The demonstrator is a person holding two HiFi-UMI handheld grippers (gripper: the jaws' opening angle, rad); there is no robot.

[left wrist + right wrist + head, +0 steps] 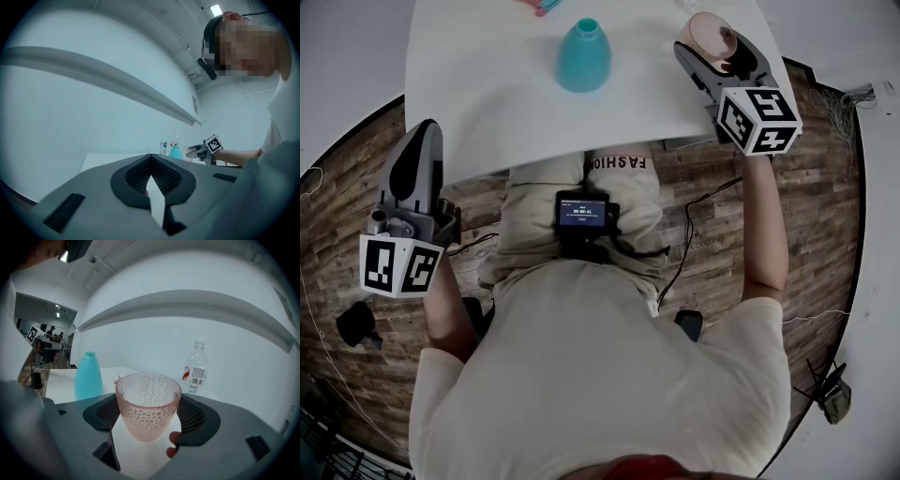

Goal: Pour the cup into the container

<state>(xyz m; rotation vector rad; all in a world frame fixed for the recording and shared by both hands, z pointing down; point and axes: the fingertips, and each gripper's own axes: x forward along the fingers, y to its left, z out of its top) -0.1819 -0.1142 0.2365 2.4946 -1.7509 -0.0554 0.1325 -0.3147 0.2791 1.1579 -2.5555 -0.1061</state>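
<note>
On table (478,103), at 12 o'clock from the person: container (584,56), upright, near the middle. At 3 o'clock from container, well apart: cup (710,36), upright between the jaws of right gripper (713,43), over the table's right part. In right gripper view, behind cup at 1 o'clock: water bottle (196,366), standing on table; container at 10 o'clock from cup. At 11 o'clock from container, at the table's far edge: small items (539,6), cut off by the frame. Off table, at 8 o'clock from container: left gripper (420,141), over floor (337,187).
</note>
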